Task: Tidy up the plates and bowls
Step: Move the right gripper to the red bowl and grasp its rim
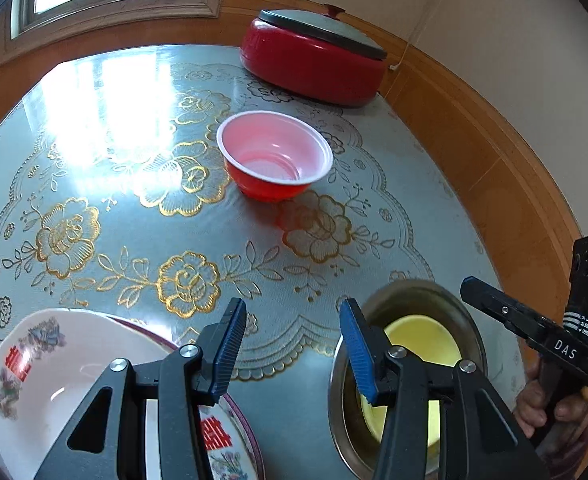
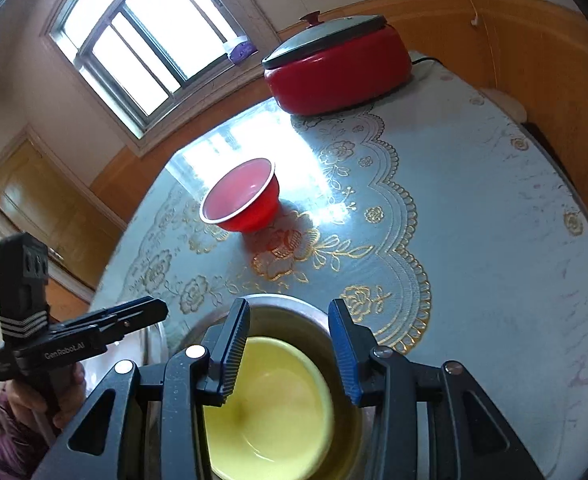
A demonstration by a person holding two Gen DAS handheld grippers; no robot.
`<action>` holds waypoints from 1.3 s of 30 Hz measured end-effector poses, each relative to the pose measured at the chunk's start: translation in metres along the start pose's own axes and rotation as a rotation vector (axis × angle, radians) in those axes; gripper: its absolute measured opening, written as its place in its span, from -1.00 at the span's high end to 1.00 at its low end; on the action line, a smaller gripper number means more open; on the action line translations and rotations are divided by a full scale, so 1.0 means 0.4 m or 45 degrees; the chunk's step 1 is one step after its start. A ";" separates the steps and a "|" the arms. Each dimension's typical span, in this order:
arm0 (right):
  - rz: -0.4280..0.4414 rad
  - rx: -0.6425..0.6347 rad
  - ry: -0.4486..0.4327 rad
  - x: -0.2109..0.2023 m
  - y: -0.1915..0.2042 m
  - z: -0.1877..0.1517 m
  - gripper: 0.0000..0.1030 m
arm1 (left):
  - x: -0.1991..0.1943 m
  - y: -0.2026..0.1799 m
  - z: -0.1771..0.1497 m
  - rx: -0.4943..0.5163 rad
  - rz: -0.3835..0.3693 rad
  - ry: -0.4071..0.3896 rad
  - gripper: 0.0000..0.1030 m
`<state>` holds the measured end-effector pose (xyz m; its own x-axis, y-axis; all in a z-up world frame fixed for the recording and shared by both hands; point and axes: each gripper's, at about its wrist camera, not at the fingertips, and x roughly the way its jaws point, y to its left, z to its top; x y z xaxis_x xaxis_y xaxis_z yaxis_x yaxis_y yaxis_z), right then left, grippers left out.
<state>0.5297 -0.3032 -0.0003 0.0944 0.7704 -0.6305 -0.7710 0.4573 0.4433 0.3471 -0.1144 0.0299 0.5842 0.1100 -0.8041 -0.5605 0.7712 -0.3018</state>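
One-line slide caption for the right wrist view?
Right gripper, jaws open, above a yellow bowl nested in a metal bowl; red bowl beyond.

Bright window (image 2: 141, 40) glaring on floral tablecloth (image 1: 105, 216); wood wainscot (image 1: 474, 152), cream wall, wooden door (image 2: 33, 200).

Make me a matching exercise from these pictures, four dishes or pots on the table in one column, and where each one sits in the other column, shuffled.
Things:
1. yellow bowl
2. red bowl
3. red cooker
4. white bowl

Places:
A. far end of the table, lid on
B. on a patterned plate
C. alone in the middle of the table
D. inside a metal bowl

Pairs: 1-D, 2-C, 3-A, 4-B
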 end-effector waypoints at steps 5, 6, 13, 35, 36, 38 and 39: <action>0.200 0.149 0.023 0.061 -0.006 0.071 0.21 | 0.022 0.027 0.073 -0.055 0.032 -0.025 0.07; 0.224 0.185 0.032 0.080 -0.010 0.086 0.21 | 0.027 0.033 0.087 -0.069 0.034 -0.031 0.08; 0.294 0.339 0.078 0.221 -0.020 0.175 0.21 | 0.076 0.060 0.177 -0.105 0.056 -0.072 0.20; 0.081 0.222 0.177 0.426 0.008 0.306 0.66 | 0.240 0.096 0.310 -0.144 0.048 -0.005 0.53; 0.082 0.220 0.178 0.422 0.007 0.304 0.68 | 0.235 0.099 0.307 -0.149 0.032 -0.007 0.56; 0.108 0.225 0.179 0.412 0.003 0.299 0.70 | 0.220 0.102 0.295 -0.146 0.013 -0.011 0.57; 0.115 0.223 0.174 0.405 0.003 0.297 0.70 | 0.212 0.099 0.290 -0.142 0.007 -0.011 0.57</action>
<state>0.6188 -0.1251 -0.0262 -0.0655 0.7496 -0.6586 -0.6504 0.4685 0.5979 0.4425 -0.0016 0.0091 0.5858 0.1195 -0.8016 -0.6250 0.6962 -0.3529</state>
